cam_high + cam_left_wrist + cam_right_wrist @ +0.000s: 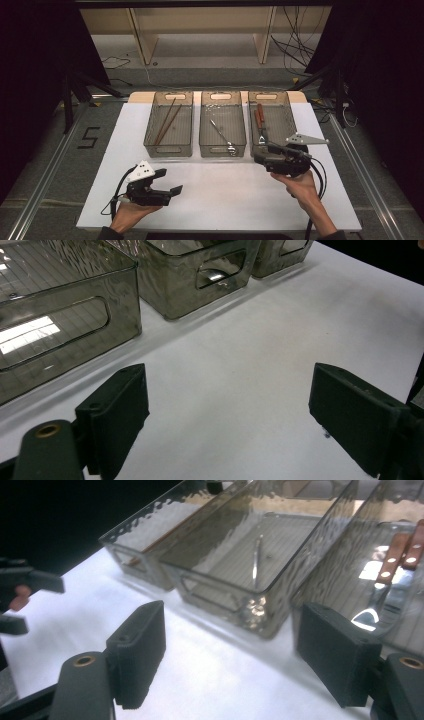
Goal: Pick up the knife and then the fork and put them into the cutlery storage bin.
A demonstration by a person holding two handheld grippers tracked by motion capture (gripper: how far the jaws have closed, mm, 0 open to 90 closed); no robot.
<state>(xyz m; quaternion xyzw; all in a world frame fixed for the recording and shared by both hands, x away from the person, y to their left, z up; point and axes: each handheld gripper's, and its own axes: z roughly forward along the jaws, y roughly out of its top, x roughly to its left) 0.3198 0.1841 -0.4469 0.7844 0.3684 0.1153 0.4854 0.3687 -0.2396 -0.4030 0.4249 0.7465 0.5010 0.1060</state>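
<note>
White table (225, 195) with three clear bins set side by side along its far half; the middle bin (222, 122) serves as landmark. To its left stands the left bin (169, 123), holding a pair of brown chopsticks (167, 121). The middle bin itself holds a metal utensil (222, 135) lying on its floor. To its right stands the right bin (271, 120), holding wood-handled cutlery (260, 125), with the handles toward the far end and the metal heads toward the near wall.

The right gripper (260, 156) sits just beside the near wall of the right bin, to the right of and nearer than the middle bin; its jaws stand wide apart, with nothing between them. In the right gripper view the near corner of the middle bin (260, 605) lies between the two pads.

The left gripper (167, 182) rests over bare table, nearer than the middle bin and to its left, well apart from all bins; its jaws stand wide, nothing held.
</note>
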